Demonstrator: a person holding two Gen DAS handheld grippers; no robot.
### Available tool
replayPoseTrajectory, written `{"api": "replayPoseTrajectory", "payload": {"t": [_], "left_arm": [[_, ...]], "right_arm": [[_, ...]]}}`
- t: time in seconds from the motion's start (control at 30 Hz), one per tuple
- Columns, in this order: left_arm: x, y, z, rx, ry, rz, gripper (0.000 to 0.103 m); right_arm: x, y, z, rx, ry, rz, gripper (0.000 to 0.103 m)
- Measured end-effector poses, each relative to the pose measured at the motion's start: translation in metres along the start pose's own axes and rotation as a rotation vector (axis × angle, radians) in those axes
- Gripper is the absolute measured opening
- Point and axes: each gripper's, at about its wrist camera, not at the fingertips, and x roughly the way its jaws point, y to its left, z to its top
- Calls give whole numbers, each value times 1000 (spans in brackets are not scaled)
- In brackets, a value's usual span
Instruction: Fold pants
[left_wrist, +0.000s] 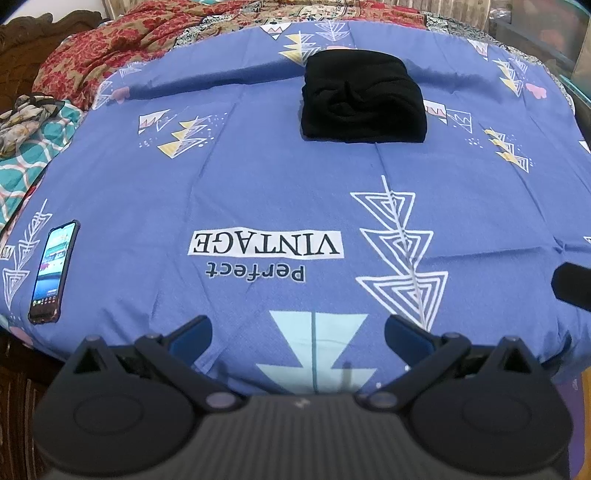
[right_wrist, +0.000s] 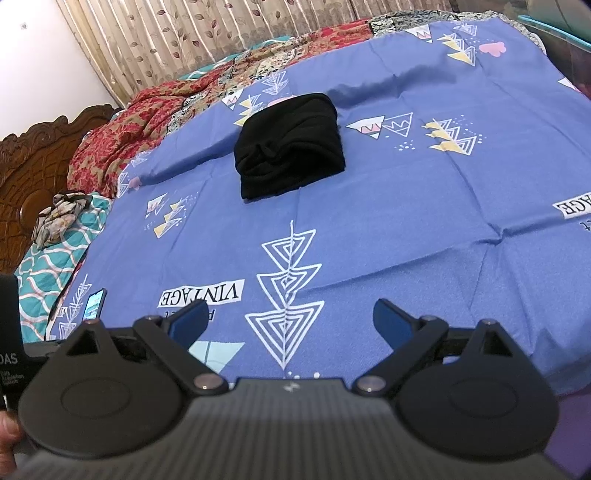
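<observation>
Black pants (left_wrist: 364, 98) lie folded into a compact rectangular bundle on the blue patterned bedsheet (left_wrist: 258, 192), toward the far side of the bed. The same bundle of pants (right_wrist: 290, 146) shows in the right wrist view, left of centre. My left gripper (left_wrist: 298, 330) is open near the bed's front edge, well short of the pants, with nothing between its fingers. My right gripper (right_wrist: 290, 317) is open too, also at the near edge and empty. Part of the right gripper (left_wrist: 572, 286) shows at the right edge of the left wrist view.
A phone (left_wrist: 53, 271) with a lit screen lies on the sheet at the near left. Red floral bedding (left_wrist: 107, 55) is bunched at the far left, with a teal patterned pillow (left_wrist: 26, 162) and a carved wooden headboard (right_wrist: 33, 158). A curtain (right_wrist: 184, 37) hangs behind.
</observation>
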Motion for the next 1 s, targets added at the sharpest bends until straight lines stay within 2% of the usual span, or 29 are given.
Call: {"api": "replayPoseTrajectory", "payload": {"t": [0.67, 1.0], "left_arm": [[2, 0, 0, 6, 13, -4, 103], [2, 0, -1, 25, -6, 45, 103]], "right_arm": [[2, -1, 0, 4, 6, -9, 97], [2, 0, 0, 6, 9, -7, 97]]}}
